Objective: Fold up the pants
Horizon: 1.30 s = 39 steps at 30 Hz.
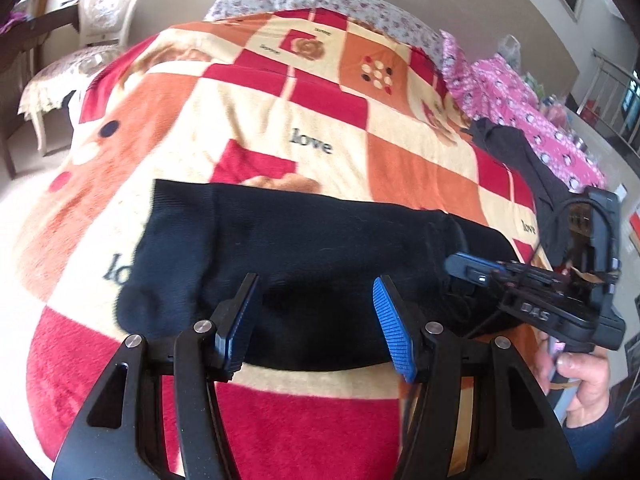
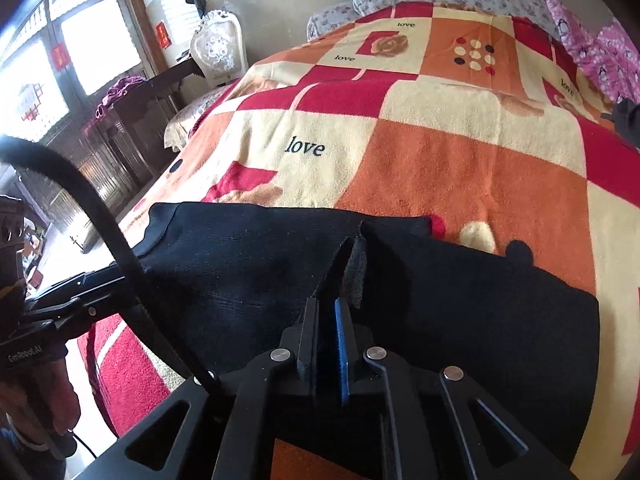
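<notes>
Bed: checkered "love" blanket covers it, with wide bare blanket beyond the pants.
Hidden: pants' near edge is cut off behind the right gripper.
Pants: black knit, lying flat across the near blanket.
Left gripper: spread, above the pants.
Right gripper: pinching a raised fold.
</notes>
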### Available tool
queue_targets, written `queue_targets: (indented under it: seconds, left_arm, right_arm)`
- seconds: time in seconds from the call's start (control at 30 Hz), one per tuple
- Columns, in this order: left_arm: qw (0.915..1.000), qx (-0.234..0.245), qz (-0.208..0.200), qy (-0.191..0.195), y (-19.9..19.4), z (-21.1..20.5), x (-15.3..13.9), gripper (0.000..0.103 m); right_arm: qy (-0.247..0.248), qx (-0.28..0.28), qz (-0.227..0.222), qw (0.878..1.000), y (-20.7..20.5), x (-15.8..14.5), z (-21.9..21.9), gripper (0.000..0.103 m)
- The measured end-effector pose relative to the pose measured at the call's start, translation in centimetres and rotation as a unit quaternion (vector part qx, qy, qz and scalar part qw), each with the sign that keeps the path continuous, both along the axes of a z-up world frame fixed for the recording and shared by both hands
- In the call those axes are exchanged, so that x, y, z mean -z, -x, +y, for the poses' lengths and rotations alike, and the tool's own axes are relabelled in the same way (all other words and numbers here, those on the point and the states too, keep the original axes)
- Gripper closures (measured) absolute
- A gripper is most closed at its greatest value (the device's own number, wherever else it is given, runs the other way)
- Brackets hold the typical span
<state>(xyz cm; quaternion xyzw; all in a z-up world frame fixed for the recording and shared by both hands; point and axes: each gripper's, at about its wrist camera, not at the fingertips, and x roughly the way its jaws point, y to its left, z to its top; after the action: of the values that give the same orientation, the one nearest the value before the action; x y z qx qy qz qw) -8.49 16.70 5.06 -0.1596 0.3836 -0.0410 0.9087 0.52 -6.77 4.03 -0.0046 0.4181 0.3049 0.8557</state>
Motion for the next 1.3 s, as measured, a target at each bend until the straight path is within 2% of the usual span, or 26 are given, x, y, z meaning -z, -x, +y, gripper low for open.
queue_targets:
  seconds: [0.03, 0.07, 0.1, 0.17, 0.33, 0.4, 0.47, 0.57, 0.7, 0.8, 0.97, 1.3]
  left_arm:
    - [0.9999, -0.009, -0.001, 0.012, 0.4, 0.7, 0.1, 0.045]
    - [0.9996, -0.018, -0.002, 0.022, 0.7, 1.5, 0.1, 0.045]
    - [0.9991, -0.026, -0.002, 0.033, 1.0, 2.1, 0.2, 0.045]
    - [0.9975, -0.038, -0.005, 0.058, 1.8, 3.4, 0.4, 0.045]
    - [0.9935, -0.075, -0.005, 0.085, 3.4, 5.7, 0.9, 0.042]
    - [0.992, -0.086, -0.004, 0.092, 4.0, 6.5, 1.2, 0.041]
    - [0.9904, -0.098, 0.001, 0.097, 4.4, 7.1, 1.6, 0.035]
    - [0.9872, -0.113, 0.012, 0.112, 4.7, 7.6, 2.5, 0.035]
    - [0.9852, -0.107, 0.027, 0.131, 4.0, 7.4, 3.6, 0.035]
    - [0.9857, -0.11, 0.018, 0.126, 3.3, 7.2, 3.6, 0.035]
    - [0.9826, -0.115, 0.015, 0.144, 2.3, 7.7, 3.8, 0.035]
    - [0.9839, -0.115, 0.01, 0.136, 1.3, 7.9, 3.8, 0.035]
  right_arm:
    - [-0.008, -0.011, -0.007, 1.0, 0.5, -0.6, 0.3, 0.09]
    - [-0.015, -0.024, -0.015, 1.0, 0.9, -1.2, 0.5, 0.081]
    - [-0.021, -0.036, -0.027, 0.999, 1.5, -1.9, 1.0, 0.064]
    - [-0.021, -0.05, -0.045, 0.998, 2.2, -2.8, 2.1, 0.041]
    - [-0.035, -0.092, -0.041, 0.994, 2.3, -3.0, 5.5, 0.041]
    - [-0.032, -0.102, -0.036, 0.994, 2.0, -2.7, 6.9, 0.041]
    - [-0.03, -0.109, -0.037, 0.993, 1.7, -2.4, 8.3, 0.041]
    - [-0.037, -0.117, -0.034, 0.992, 1.2, -2.2, 9.8, 0.041]
    - [-0.041, -0.123, -0.026, 0.991, 0.5, -2.1, 11.3, 0.04]
    - [-0.04, -0.134, -0.025, 0.99, -0.1, -2.3, 12.4, 0.04]
    - [-0.019, -0.17, -0.027, 0.985, -1.9, -2.3, 14.9, 0.04]
    - [0.003, -0.22, -0.011, 0.976, -4.4, -0.8, 19.7, 0.04]
